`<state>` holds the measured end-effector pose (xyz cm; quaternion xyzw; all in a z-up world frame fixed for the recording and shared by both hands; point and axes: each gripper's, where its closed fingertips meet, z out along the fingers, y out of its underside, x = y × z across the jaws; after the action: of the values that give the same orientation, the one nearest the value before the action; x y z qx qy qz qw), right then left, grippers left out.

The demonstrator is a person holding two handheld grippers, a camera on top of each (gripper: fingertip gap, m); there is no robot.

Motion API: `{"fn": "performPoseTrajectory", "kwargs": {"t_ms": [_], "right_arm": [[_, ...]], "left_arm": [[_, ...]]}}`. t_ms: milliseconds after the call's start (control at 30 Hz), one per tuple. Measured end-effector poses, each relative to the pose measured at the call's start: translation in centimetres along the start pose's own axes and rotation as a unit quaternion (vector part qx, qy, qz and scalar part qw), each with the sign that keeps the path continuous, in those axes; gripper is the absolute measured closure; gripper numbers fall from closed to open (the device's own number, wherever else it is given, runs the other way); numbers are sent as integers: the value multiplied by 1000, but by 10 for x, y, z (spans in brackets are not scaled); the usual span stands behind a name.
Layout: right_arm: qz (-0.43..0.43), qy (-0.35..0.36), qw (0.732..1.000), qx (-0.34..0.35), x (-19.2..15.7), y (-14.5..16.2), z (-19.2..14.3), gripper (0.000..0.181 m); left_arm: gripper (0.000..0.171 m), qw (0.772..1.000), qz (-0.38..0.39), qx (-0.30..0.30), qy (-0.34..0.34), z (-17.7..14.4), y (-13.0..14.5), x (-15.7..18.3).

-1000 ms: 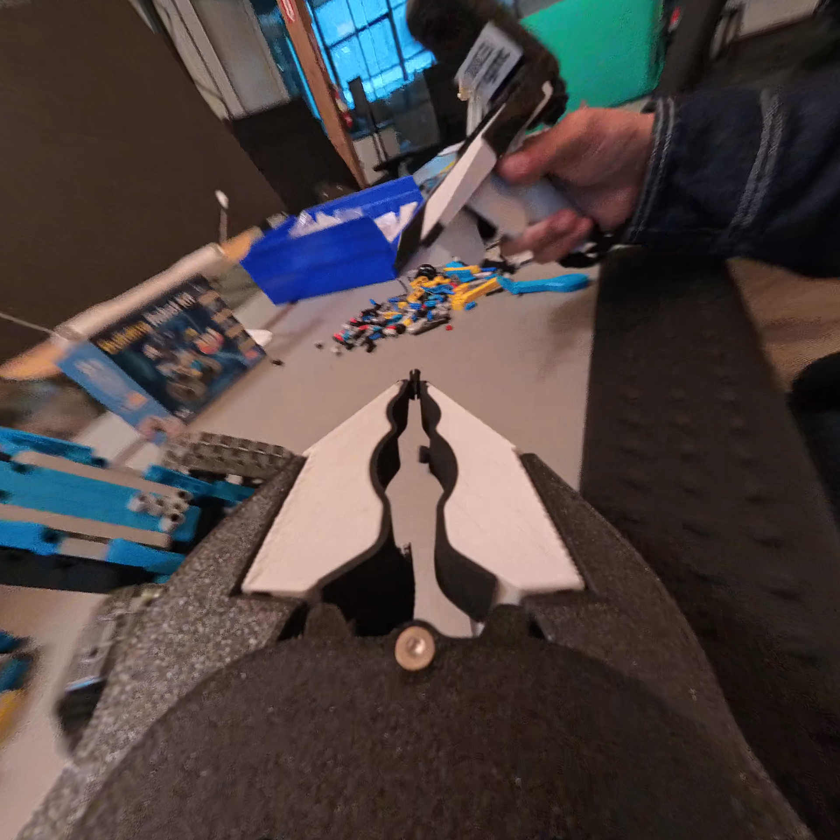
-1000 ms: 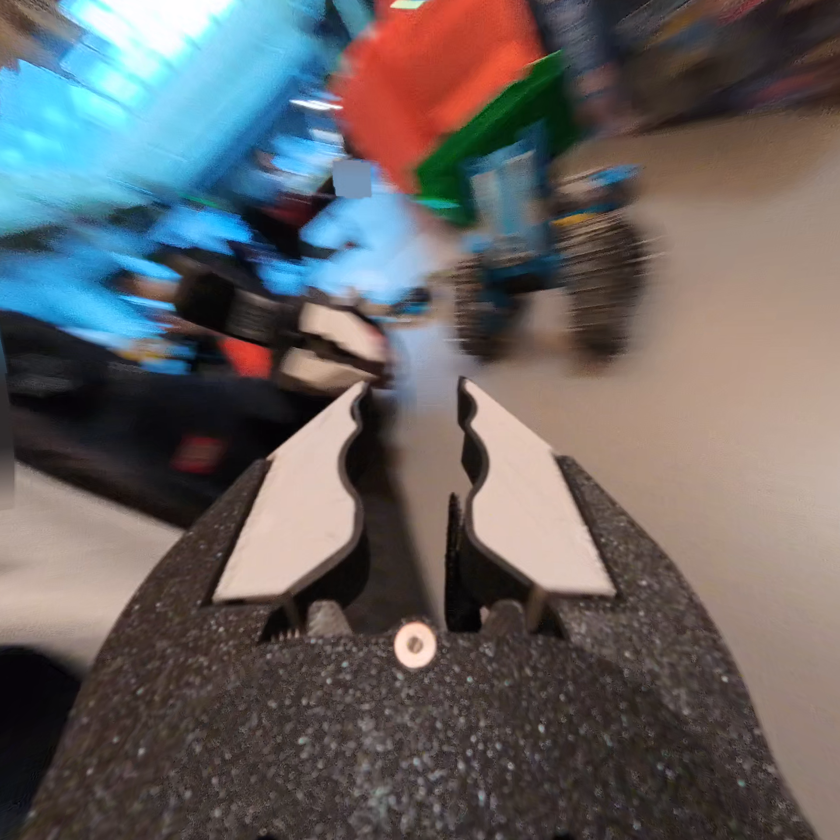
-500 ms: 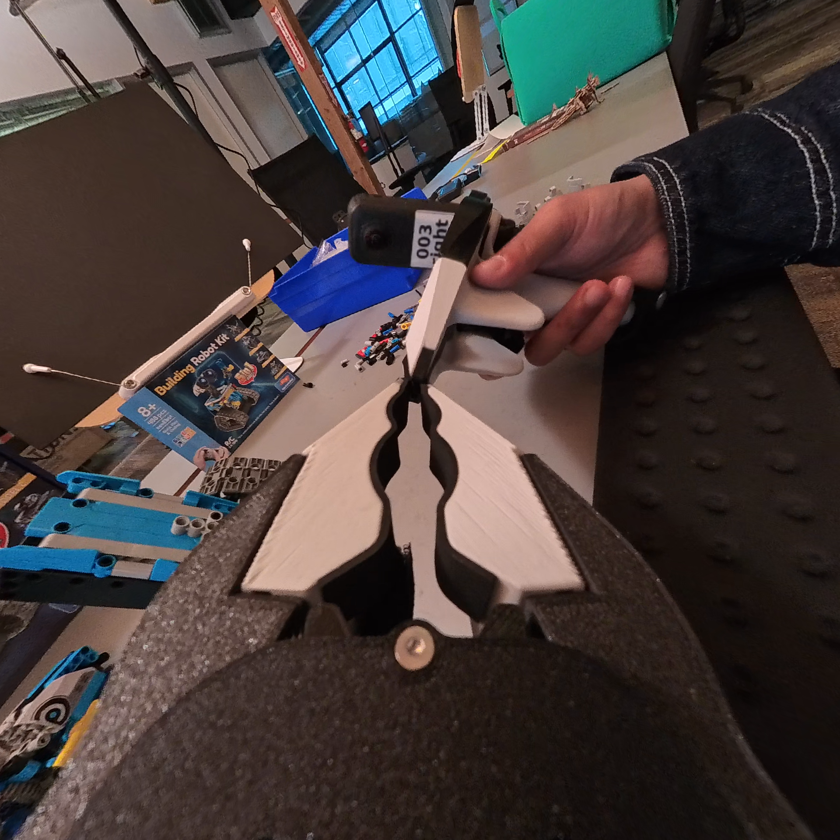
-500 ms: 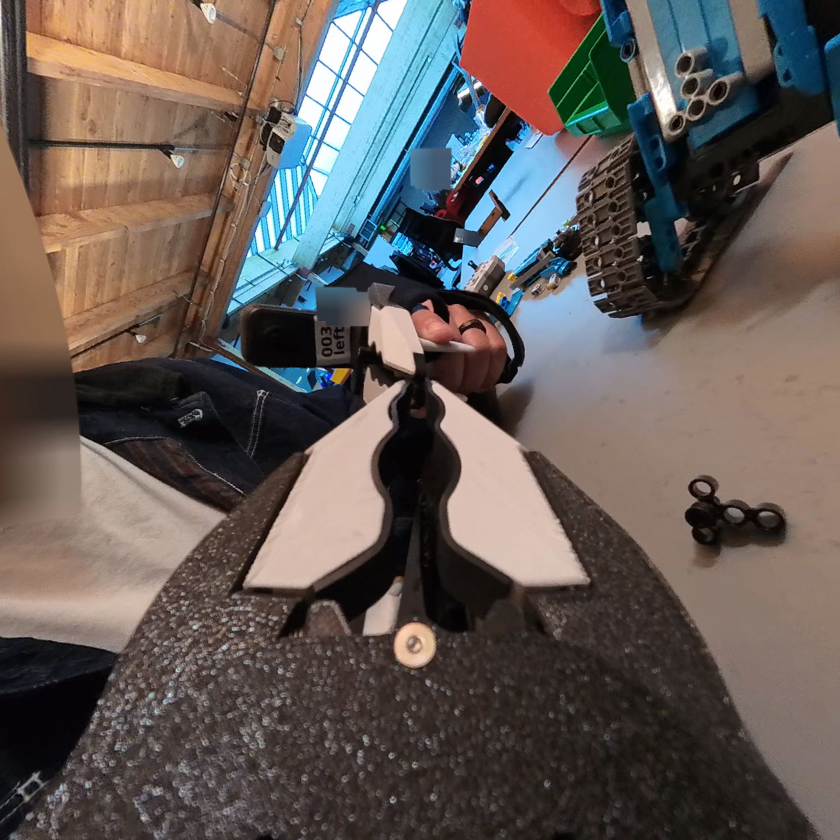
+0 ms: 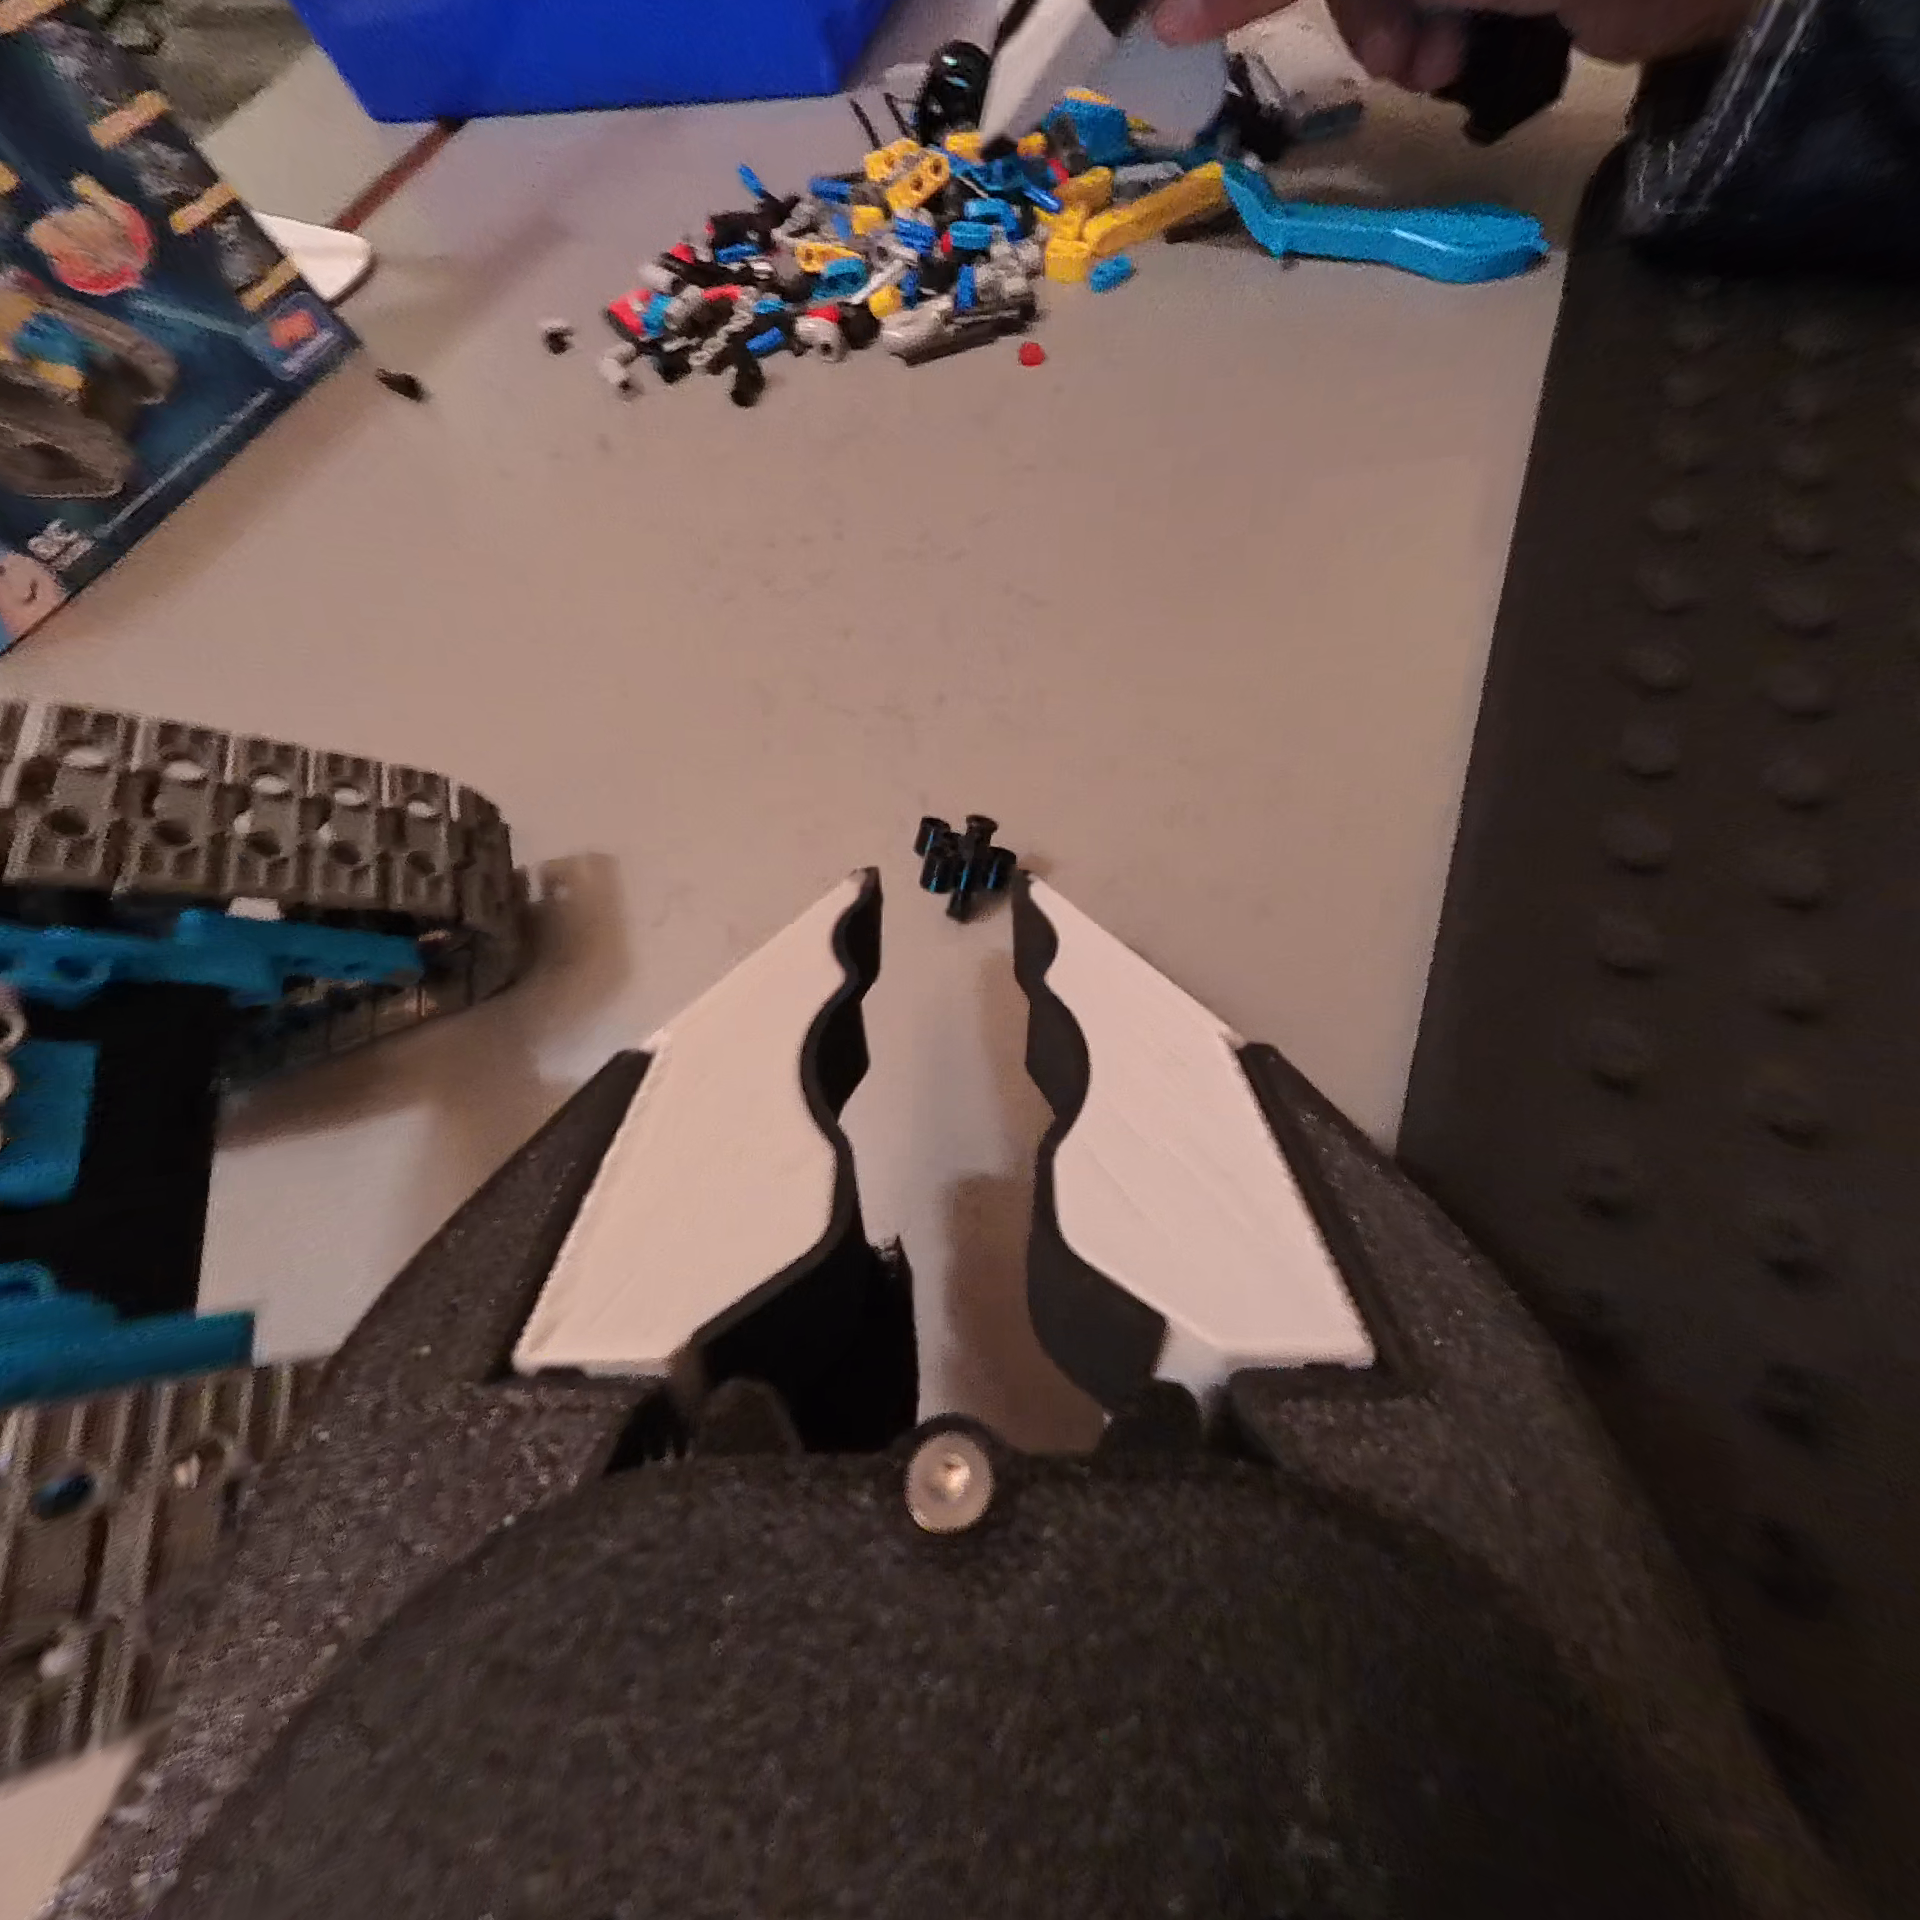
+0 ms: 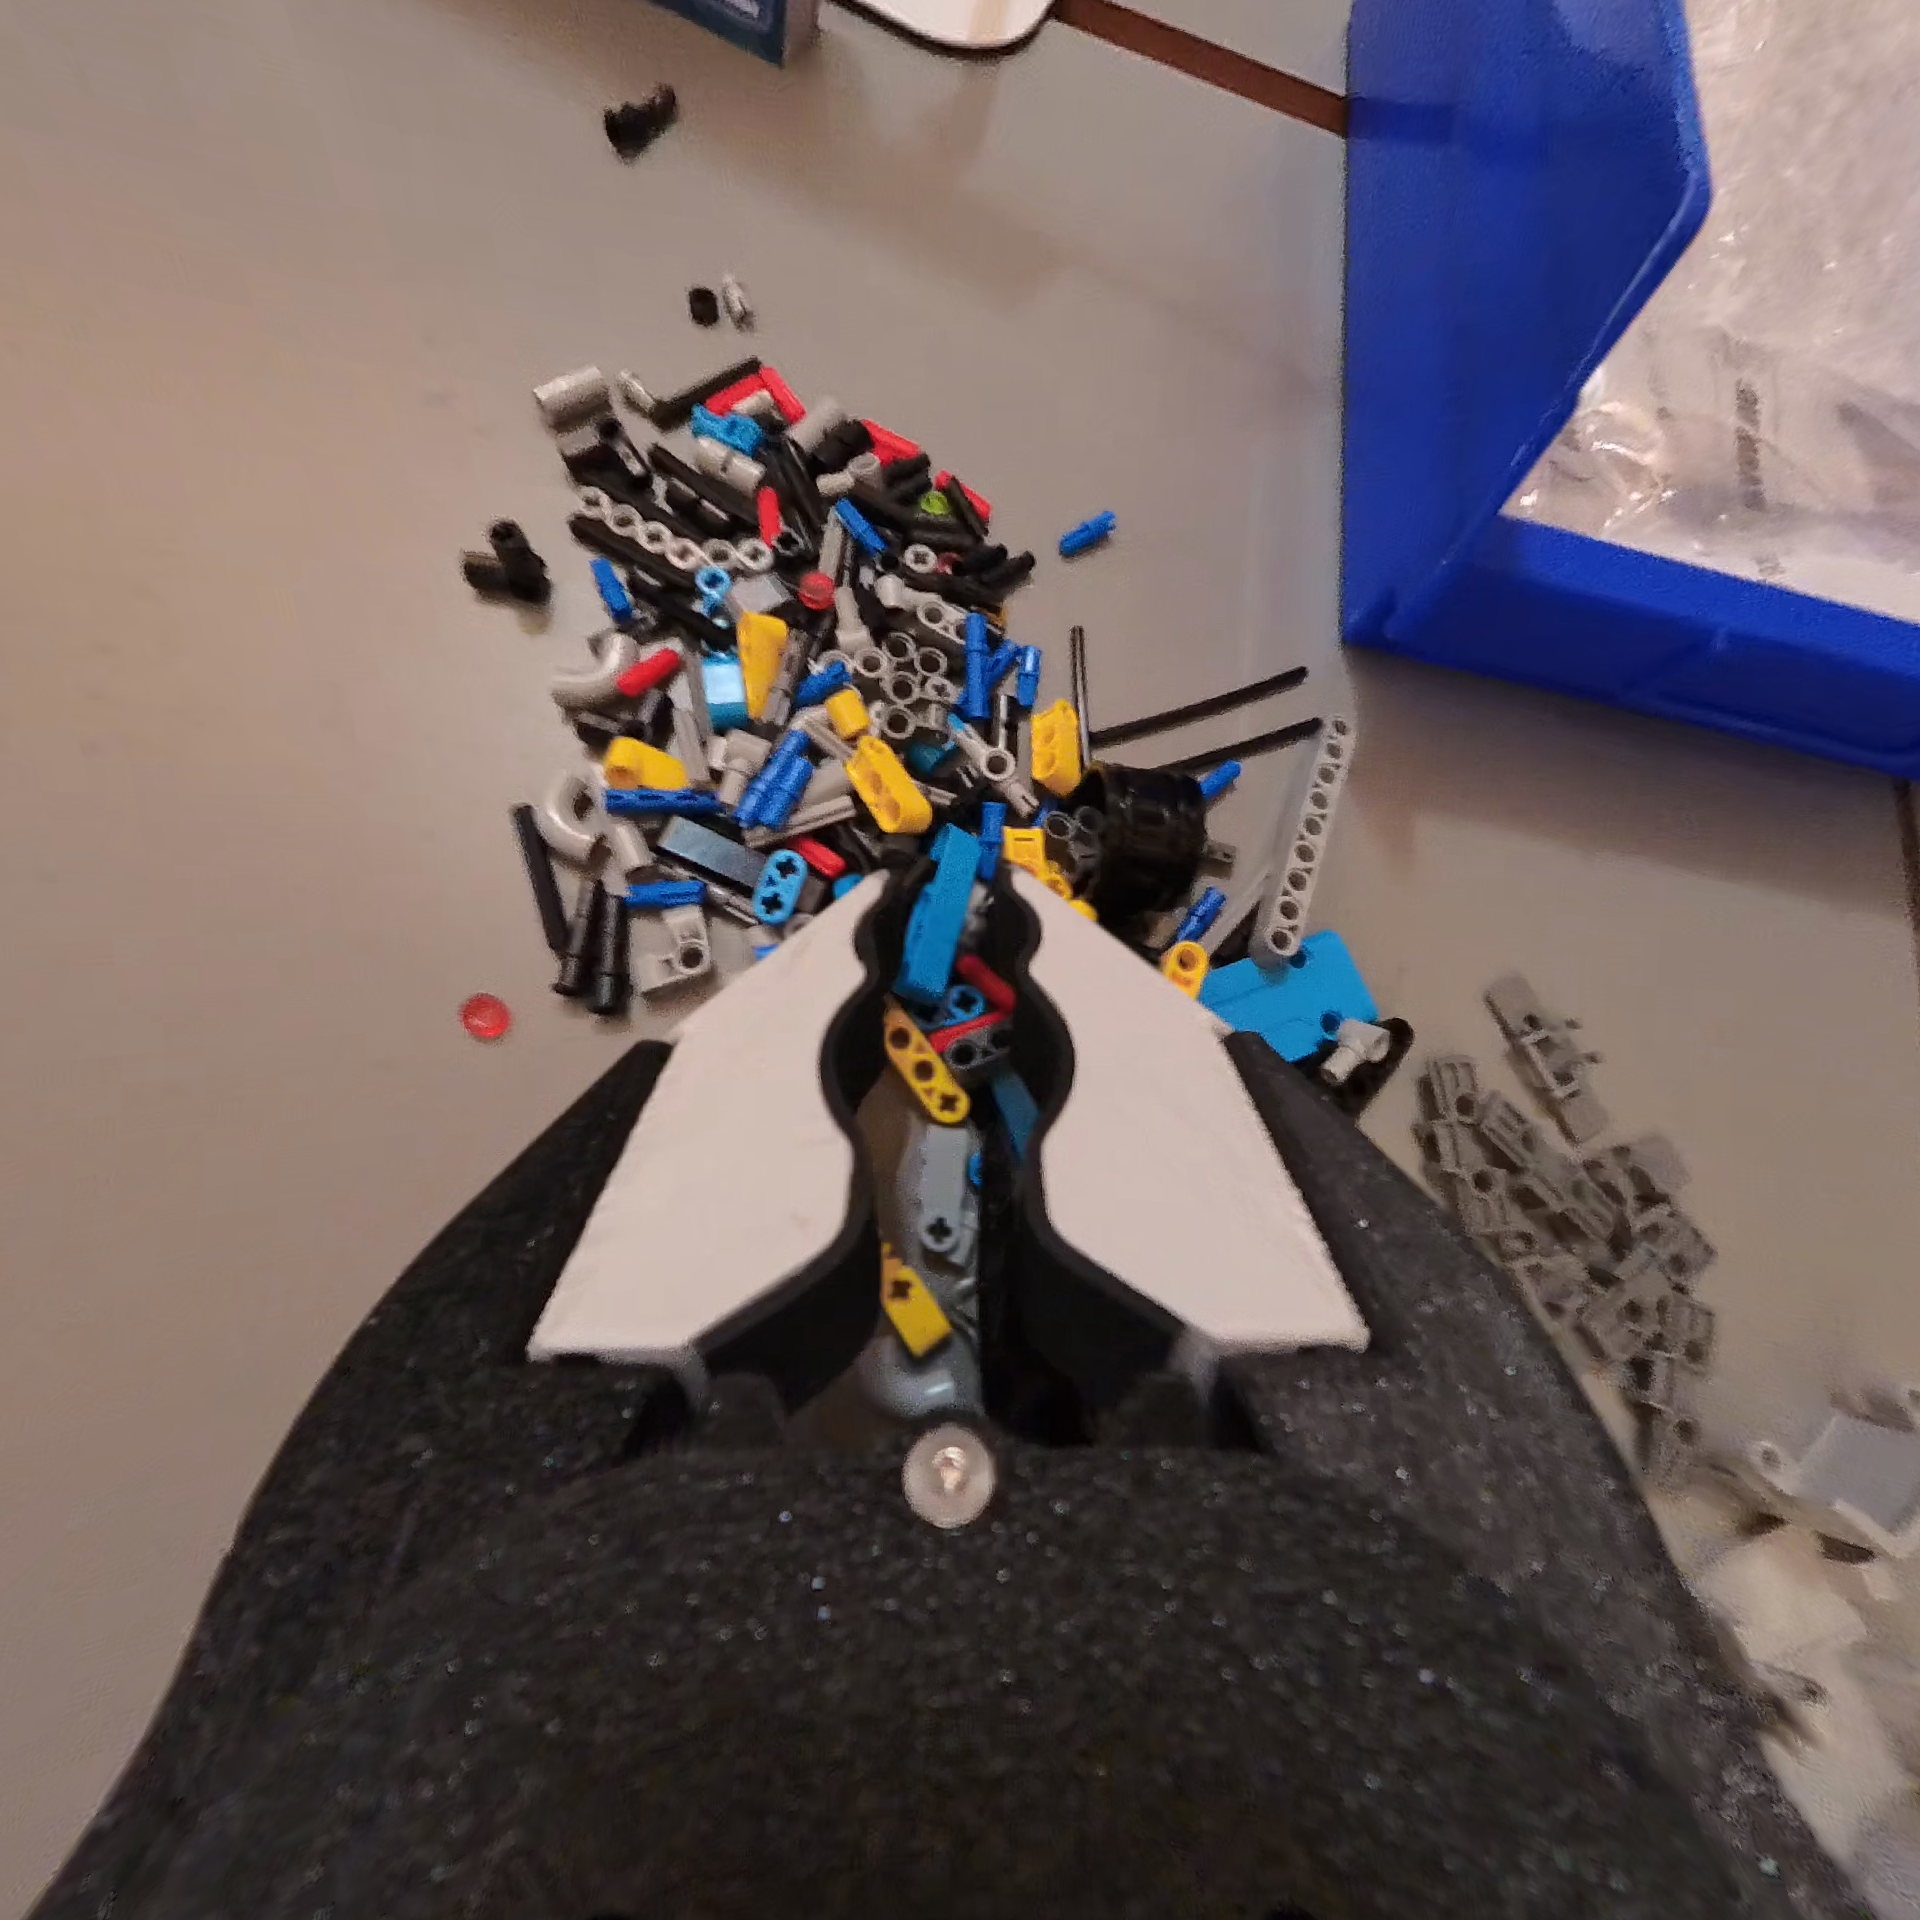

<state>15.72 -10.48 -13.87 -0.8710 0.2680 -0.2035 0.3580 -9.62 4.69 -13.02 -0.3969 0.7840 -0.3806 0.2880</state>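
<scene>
Black connector (image 5: pixel 964 865) between parted left claw (image 5: pixel 943 883) tips; right claw (image 6: pixel 943 883) parted over brick pile (image 6: pixel 821 686).

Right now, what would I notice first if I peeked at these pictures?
The colourful brick pile on the grey table, with the right gripper open just above its near edge. Next, the small black piece lying right at the open left gripper's tips. A tracked toy vehicle sits to the left, and a blue bin stands beyond the pile.
</scene>
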Motion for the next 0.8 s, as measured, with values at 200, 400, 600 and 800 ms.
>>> {"fn": "performPoseTrajectory", "kwargs": {"t_ms": [200,400,600,800], "right_arm": [[-48,-214,970,105,-108,-43,-35,157],[-164,-415,894,35,-254,-6,-52,163],[-177,-432,884,14,-273,0,-52,164],[-193,-432,881,26,-279,-3,-52,176]], "left_arm": [[150,997,30,-47,44,15,8,5],[151,996,16,-77,51,23,18,4],[155,996,21,-77,50,27,16,5],[156,996,37,-61,51,27,10,9]]}}
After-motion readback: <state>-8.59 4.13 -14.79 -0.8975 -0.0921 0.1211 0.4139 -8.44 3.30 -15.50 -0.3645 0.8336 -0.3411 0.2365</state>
